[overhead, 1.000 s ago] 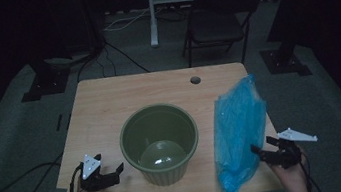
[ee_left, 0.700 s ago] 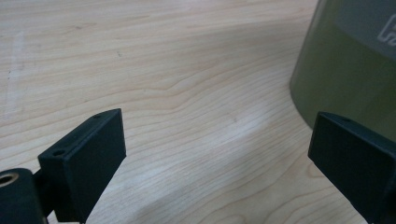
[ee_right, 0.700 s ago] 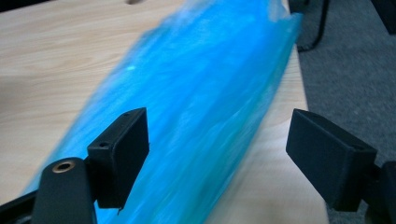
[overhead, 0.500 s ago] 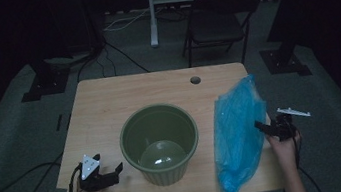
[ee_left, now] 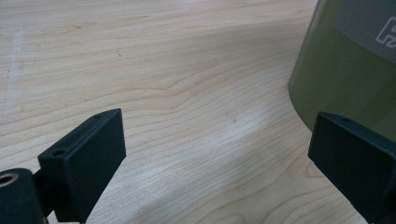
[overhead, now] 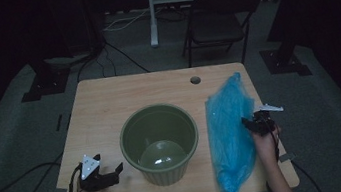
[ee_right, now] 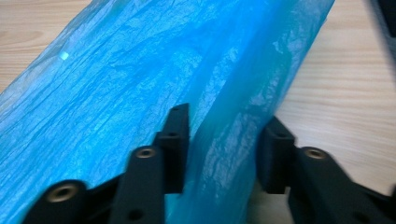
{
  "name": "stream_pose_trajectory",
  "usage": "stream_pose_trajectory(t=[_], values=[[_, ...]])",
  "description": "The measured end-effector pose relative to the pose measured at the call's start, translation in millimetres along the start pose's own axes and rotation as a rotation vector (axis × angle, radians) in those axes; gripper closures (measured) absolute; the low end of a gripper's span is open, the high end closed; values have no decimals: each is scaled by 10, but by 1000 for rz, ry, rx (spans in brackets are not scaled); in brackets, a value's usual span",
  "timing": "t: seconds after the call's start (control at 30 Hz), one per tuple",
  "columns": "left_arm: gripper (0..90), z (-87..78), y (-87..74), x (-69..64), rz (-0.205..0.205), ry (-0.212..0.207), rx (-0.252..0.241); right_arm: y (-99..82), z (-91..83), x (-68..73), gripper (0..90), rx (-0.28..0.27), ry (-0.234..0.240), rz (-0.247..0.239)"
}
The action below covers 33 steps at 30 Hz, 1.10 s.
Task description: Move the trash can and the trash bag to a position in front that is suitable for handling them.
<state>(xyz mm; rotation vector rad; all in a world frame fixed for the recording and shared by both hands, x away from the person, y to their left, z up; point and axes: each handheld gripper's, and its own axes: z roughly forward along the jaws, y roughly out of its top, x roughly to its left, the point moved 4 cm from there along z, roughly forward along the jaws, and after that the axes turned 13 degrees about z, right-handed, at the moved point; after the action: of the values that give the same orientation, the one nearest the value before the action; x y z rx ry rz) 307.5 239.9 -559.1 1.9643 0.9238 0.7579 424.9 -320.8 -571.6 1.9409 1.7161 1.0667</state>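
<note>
Blue plastic bag is lying along the right side of the tabletop, next to the green bucket. Right gripper fingers have just been closing around a fold of it. Left gripper sits wide open and empty beside the bucket.

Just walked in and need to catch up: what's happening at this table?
A person works with a gripper in each hand. The right gripper has just been closing its jaws around a fold of the blue plastic bag, which lies along the right side of the wooden table; whether it is pinched tight yet is unclear. The left gripper rests open on the table beside the green bucket, not holding anything.
</note>
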Motion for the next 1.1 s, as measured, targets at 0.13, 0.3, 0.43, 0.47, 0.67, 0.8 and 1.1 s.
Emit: stream_pose_trajectory(t=[0.13,0.3,0.43,0.47,0.67,0.8,1.1], values=[[46,-4,5,-3,-11,-6,-5,-21,61,184,829,10,-12,-44],[46,-20,8,-1,-1,9,-12,-60,-10,388,897,43,114,-98],[46,-13,1,-4,9,24,-16,-149,-142,449,896,73,176,-145],[46,-15,0,-4,12,24,-16,-172,-181,444,896,77,182,-150],[46,-49,-10,13,13,37,-33,-379,-471,363,887,101,209,-138],[46,-62,-17,23,0,44,-36,-578,-669,305,841,118,196,-108],[46,-59,-19,11,2,40,-31,-920,-928,256,511,151,205,-26]])
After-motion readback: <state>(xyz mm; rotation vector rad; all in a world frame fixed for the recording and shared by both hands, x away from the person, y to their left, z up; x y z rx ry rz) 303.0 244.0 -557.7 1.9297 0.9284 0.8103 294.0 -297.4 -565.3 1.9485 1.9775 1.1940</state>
